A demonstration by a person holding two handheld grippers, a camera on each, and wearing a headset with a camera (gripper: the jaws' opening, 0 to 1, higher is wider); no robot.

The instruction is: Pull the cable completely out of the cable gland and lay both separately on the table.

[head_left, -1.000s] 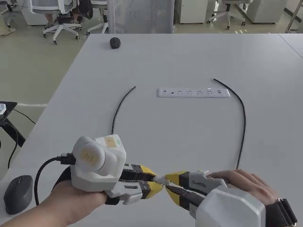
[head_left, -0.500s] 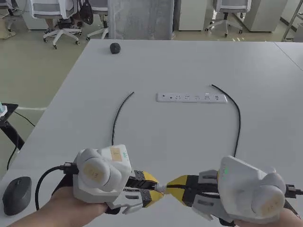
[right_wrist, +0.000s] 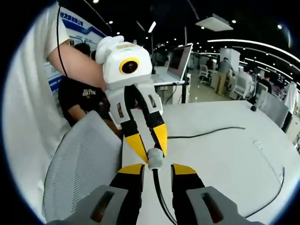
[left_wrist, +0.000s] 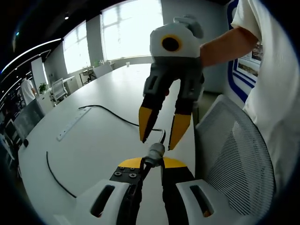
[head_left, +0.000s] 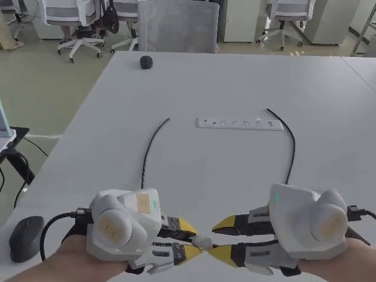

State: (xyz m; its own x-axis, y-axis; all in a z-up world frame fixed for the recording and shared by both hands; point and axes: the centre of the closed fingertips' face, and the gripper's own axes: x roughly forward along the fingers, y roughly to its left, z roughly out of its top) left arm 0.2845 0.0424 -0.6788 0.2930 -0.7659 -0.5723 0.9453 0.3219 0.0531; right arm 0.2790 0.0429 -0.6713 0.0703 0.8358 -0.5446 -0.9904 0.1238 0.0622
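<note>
The small grey cable gland [head_left: 204,241] hangs just above the white table's [head_left: 205,170] near edge, and my left gripper [head_left: 197,239] is shut on it. In the left gripper view the gland [left_wrist: 153,152] sticks out past my yellow tips. A black cable [right_wrist: 158,190] leaves the gland [right_wrist: 155,159] and runs back between the jaws of my right gripper [right_wrist: 157,169], which stand open on either side without touching it. Facing the left one tip to tip, the right gripper [head_left: 220,238] has its jaws spread around the gland. The cable's long run [head_left: 292,147] curves away over the table.
A white power strip [head_left: 239,123] lies mid-table. To its left lies a second black cable [head_left: 148,150]. There is a dark mouse [head_left: 24,238] at the near left edge, and a small dark object [head_left: 146,61] far back. Office chairs stand beyond the table.
My right gripper's jaws, closed at the gland half a second ago, have spread open. The left gripper still holds the gland in the same place.
</note>
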